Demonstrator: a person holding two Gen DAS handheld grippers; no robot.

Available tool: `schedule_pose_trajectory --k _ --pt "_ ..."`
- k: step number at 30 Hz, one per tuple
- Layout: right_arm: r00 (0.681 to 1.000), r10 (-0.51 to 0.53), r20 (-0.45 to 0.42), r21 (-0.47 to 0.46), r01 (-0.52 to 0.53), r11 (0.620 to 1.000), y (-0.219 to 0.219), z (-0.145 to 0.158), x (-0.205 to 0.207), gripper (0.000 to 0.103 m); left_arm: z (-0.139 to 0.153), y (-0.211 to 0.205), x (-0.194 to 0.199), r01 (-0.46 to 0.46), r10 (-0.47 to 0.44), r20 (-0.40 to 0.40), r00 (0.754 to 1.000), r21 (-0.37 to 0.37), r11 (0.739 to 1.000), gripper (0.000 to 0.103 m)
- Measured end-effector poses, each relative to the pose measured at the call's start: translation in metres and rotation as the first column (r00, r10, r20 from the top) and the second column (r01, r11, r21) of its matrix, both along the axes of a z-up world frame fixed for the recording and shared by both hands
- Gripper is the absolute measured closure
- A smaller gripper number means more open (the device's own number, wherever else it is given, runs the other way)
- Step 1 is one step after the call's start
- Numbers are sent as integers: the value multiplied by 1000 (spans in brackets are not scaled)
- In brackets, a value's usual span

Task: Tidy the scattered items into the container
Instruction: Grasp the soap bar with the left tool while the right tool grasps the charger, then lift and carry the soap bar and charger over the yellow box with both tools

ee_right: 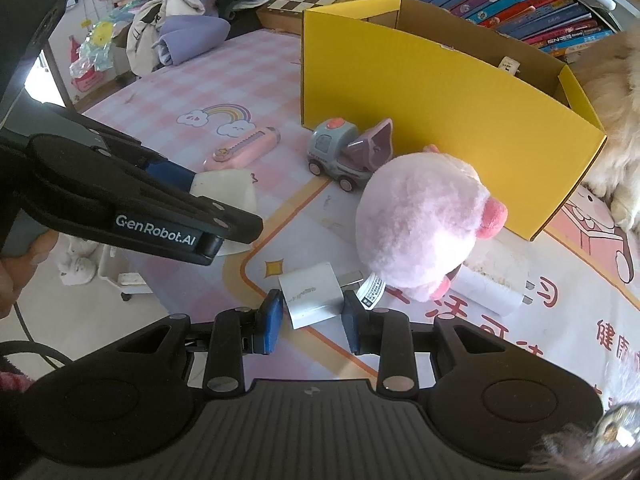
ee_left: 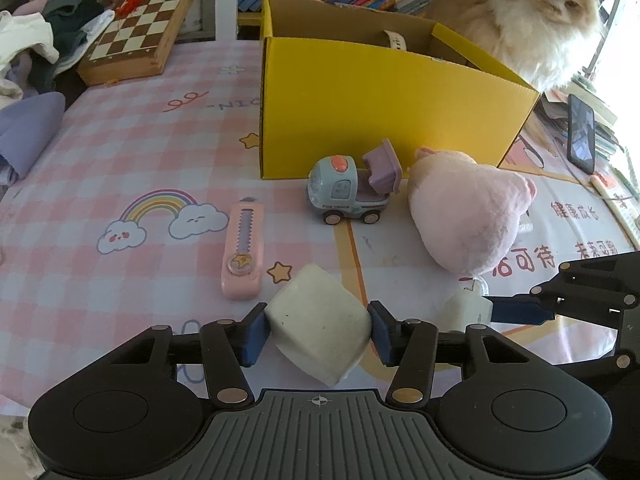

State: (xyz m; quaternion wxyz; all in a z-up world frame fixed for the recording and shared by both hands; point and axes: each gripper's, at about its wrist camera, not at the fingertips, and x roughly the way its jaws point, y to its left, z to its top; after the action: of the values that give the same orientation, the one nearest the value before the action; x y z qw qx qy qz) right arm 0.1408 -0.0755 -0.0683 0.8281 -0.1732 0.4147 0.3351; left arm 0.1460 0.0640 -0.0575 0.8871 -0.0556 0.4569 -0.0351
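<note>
A white block point(ee_left: 318, 328) is being clamped between the left gripper point(ee_left: 318, 330) pads, near the desk's front edge. A white charger point(ee_right: 312, 294) is being clamped by the right gripper point(ee_right: 312, 318) beside it. A knife point(ee_left: 242, 252), truck point(ee_left: 352, 188) and plush point(ee_left: 468, 216) are being left lying in front of the yellow box point(ee_left: 380, 120).

Fuzzy pink plush pig point(ee_right: 420, 224), glossy plastic toy truck point(ee_left: 352, 188), matt corrugated-cardboard yellow box point(ee_left: 384, 112), wooden chessboard point(ee_left: 140, 28).
</note>
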Motion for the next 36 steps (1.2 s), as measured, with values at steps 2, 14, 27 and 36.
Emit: schedule_pose_trajectory --k 2,14,27,36 --pt "1000 -3 4 2 3 1000 0 1 -1 73 1 2 -1 -5 5 3 1000 -3 1000 52" --pt "1000 -4 15 5 4 1000 3 3 -5 73 7 6 -10 -6 6 23 1000 -6 1000 52" --pt "1000 1 30 2 -1 1000 9 8 -14 73 11 14 -21 -13 13 43 999 -14 1000 52" --pt "999 2 39 -4 -1 1000 14 10 -19 73 13 21 -26 -13 14 55 998 -27 1000 55"
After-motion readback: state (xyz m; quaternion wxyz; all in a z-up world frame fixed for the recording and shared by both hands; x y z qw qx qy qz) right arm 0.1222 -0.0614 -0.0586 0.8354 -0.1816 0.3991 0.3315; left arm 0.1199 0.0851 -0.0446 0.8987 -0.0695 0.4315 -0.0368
